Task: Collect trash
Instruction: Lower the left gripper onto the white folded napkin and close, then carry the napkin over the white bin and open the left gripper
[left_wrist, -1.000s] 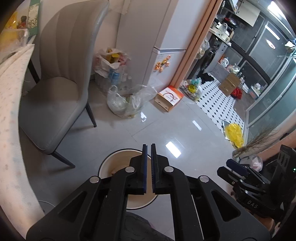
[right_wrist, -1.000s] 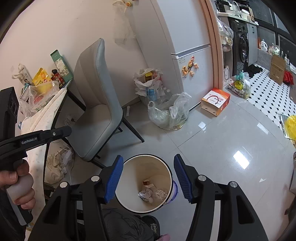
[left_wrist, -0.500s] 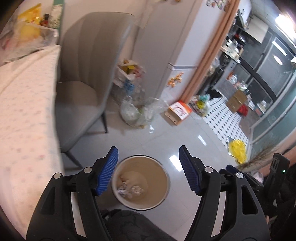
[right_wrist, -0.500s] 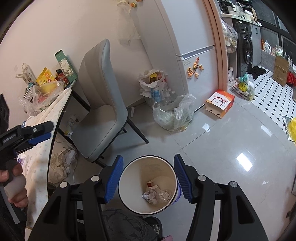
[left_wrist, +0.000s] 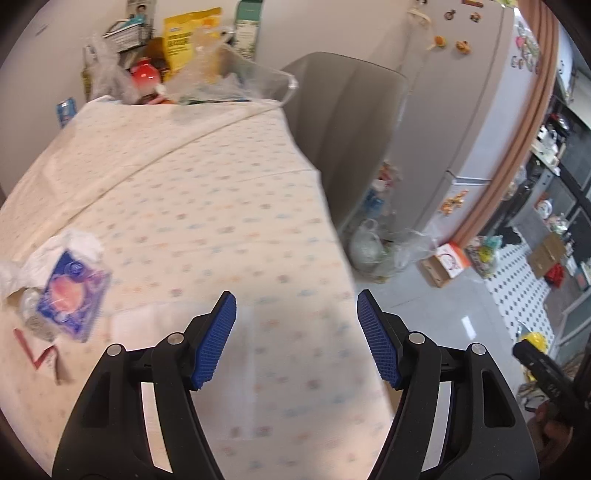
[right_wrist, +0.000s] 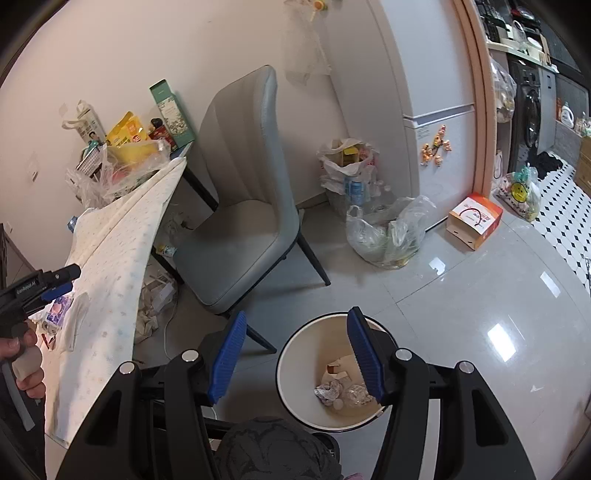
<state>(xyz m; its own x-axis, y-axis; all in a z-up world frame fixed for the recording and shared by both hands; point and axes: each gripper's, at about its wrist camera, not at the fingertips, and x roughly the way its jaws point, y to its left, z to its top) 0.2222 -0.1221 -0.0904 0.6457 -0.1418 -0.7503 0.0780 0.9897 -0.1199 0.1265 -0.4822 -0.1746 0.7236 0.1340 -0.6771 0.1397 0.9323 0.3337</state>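
Blue-padded left gripper (left_wrist: 295, 339) hangs over the dotted cream tablecloth (left_wrist: 207, 206), fingers apart, empty. Purple-and-pink crumpled wrapper (left_wrist: 70, 295) w/ white tissue lies at 9 o'clock. Right gripper (right_wrist: 295, 354), fingers apart, empty, above the white round bin (right_wrist: 295, 369) holding scraps.

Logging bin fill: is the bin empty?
Not empty. The bin stands upright and holds a few crumpled scraps at the bottom; mostly unfilled.
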